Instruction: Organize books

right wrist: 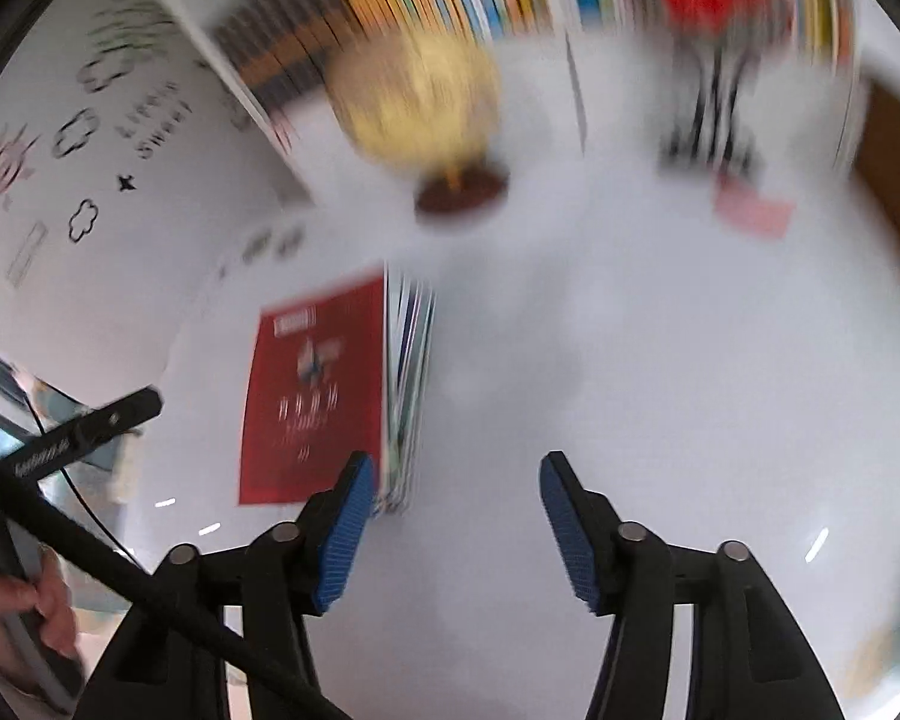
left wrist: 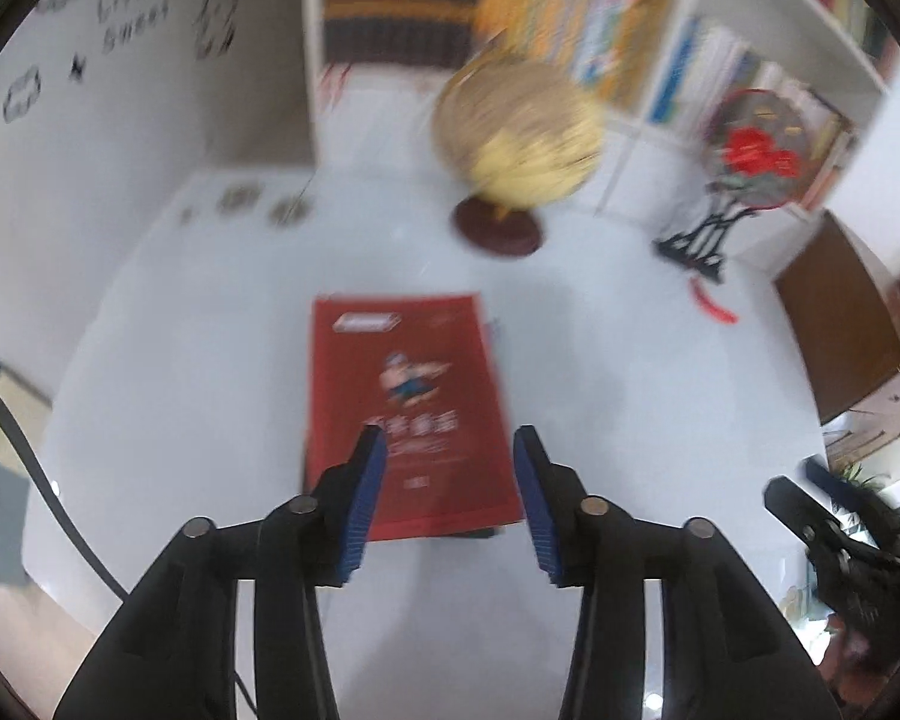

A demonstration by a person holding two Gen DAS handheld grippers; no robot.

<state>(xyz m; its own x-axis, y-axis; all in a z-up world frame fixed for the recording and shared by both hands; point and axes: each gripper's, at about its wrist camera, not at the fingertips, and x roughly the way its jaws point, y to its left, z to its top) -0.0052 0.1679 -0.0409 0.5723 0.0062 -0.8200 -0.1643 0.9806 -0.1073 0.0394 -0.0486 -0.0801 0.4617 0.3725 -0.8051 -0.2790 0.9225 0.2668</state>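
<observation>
Both grippers, left and right, hang wide and empty above the stacked, blurred, seemingly squared books.

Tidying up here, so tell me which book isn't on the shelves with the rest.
The red-covered book on top of the small stack lying flat on the white table; the other books stand in the shelf unit behind.

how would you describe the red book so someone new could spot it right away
Start at the white table in front of the bookshelf. Nearer than the globe lies a flat stack of books; the red book is on top, cover up. It is the only large red cover lying flat, with a cartoon figure in the middle.
</observation>
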